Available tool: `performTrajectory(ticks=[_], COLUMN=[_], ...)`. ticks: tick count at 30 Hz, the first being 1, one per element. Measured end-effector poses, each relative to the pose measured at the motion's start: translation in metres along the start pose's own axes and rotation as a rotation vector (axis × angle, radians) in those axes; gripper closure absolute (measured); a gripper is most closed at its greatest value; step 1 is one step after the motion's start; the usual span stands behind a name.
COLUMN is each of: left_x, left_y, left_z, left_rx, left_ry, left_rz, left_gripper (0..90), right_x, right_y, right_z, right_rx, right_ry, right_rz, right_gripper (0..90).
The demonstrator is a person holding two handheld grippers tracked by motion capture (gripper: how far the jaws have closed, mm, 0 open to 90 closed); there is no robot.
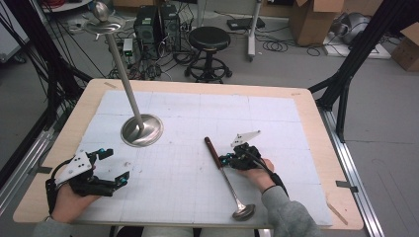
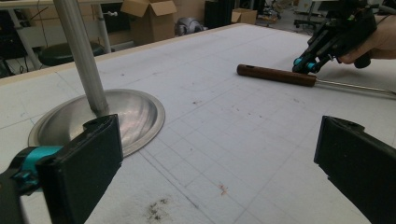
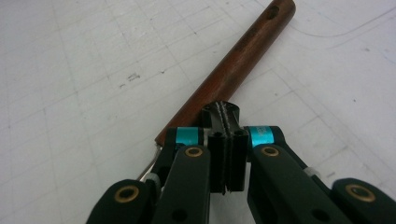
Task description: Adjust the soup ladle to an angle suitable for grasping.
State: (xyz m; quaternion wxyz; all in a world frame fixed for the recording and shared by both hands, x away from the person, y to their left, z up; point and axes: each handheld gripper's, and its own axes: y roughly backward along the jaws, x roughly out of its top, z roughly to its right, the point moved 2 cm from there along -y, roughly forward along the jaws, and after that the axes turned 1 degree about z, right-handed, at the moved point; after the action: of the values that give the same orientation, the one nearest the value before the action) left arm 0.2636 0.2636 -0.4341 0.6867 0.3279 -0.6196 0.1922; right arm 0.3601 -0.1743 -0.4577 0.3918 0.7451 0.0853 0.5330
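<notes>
Fingers: left gripper (image 1: 114, 167) wide nr stand base (image 1: 142, 130); right gripper (image 1: 223, 160) closed, empty, touching ladle handle (image 1: 213, 151).

The high view looks down and forward over the whole table (image 1: 306, 106). The left gripper view sits low, facing across the mat toward the ladle (image 2: 275, 74). The right gripper view looks closely down on that ladle (image 3: 233, 70).

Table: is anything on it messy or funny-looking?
Mostly tidy. The ladle lies flat by the right claw, not on the stand. Small dark smudges dirty the mat near the left claw.
</notes>
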Motion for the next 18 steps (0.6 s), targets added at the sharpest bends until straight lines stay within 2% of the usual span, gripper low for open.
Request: performTrajectory(ticks=[7, 9, 12, 18], left_x=[0.000, 0.000, 0.000, 0.000], left_y=[0.000, 0.000, -0.001, 0.000], left_z=[0.001, 0.001, 0.000, 0.001], left_rx=[0.000, -0.001, -0.001, -0.002], left_ry=[-0.005, -0.004, -0.003, -0.005], left_rz=[-0.001, -0.003, -0.005, -0.004], left_gripper=[1.7, 1.8, 1.7, 1.7], right_x=[0.009, 0.011, 0.013, 0.021], right_y=[-0.008, -0.010, -0.011, -0.019], right_z=[-0.004, -0.006, -0.007, -0.016], right_rx=[0.002, 0.011, 0.017, 0.062], right_ry=[0.028, 0.014, 0.020, 0.045], right_rz=[-0.032, -0.036, -0.047, -0.075], right_gripper=[90.0, 90.0, 90.0, 90.0])
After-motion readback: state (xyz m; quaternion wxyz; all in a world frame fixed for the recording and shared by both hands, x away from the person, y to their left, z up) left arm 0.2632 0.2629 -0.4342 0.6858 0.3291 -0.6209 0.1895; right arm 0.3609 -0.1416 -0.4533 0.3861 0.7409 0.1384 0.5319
